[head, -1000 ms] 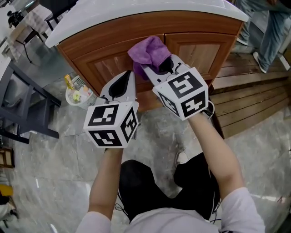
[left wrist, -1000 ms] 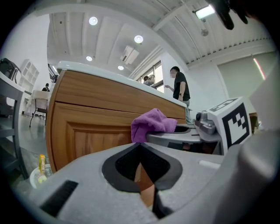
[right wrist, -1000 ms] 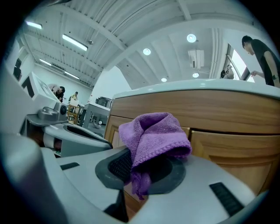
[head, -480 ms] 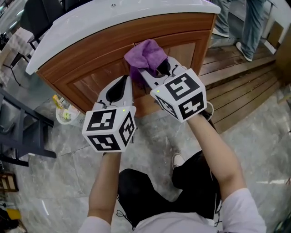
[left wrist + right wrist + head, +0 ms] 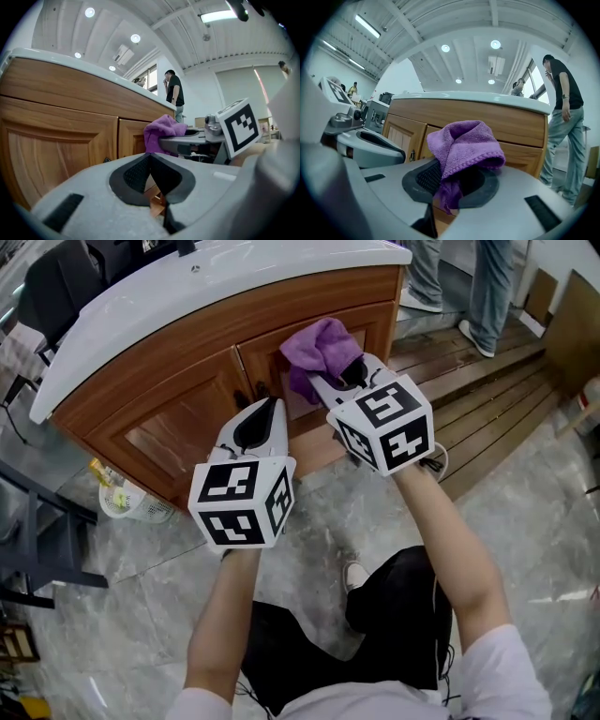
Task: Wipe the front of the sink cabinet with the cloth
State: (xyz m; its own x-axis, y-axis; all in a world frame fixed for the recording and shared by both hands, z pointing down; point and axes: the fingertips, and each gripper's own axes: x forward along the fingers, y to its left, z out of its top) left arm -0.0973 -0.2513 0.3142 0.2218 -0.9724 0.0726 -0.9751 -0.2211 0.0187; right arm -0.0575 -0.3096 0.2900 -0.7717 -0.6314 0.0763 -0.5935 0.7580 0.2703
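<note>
Grips a purple cloth [image 5: 322,348], seemingly soft, light and limp, by a bunched fold in the clenched right hand-held gripper [image 5: 330,381] at the sink cabinet [image 5: 187,418] front, with the left hand-held gripper [image 5: 265,411] closed on nothing nearby.

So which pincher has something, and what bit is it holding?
The right gripper pinches the purple cloth by a bunched lower fold; the rest puffs above. The left gripper is shut on nothing.
</note>
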